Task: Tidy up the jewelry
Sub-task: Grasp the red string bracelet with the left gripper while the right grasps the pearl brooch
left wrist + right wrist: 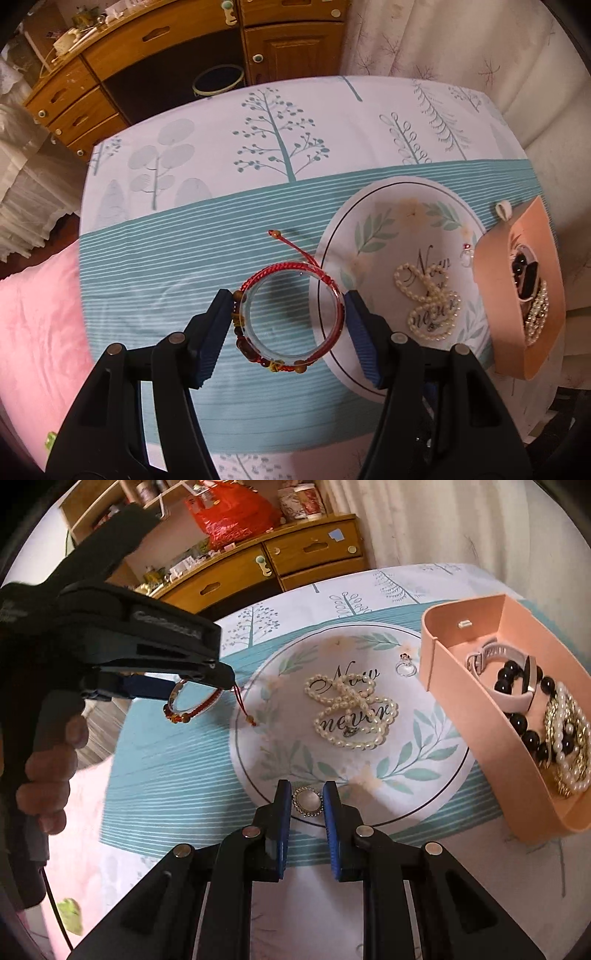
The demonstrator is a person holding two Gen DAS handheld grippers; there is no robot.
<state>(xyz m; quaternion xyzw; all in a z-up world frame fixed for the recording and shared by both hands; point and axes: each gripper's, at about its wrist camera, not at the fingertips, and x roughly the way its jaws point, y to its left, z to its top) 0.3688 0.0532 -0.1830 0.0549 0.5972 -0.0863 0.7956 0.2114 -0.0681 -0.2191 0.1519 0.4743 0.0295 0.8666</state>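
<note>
My left gripper [290, 306] is shut on a clear bangle [246, 317] with a red braided bead bracelet [266, 275] wound around it. The right wrist view shows that pair [184, 709] hanging off the table, red cord dangling. My right gripper [306, 797] is shut on a round pearl brooch [308, 801] at the near rim of the round floral placemat [288, 686]. On the mat lie a pearl necklace [351, 709] and a small ring [405, 666]. A peach box [517, 775] at the right holds a watch, black beads and pearl pieces.
The tree-print cloth [258, 129] covers the table. A small shell [502, 208] lies behind the box. Wooden drawers [110, 62] and a waste bin [218, 79] stand beyond the far edge. Pink bedding [37, 314] lies to the left. A person's hand [48, 768] grips the left tool.
</note>
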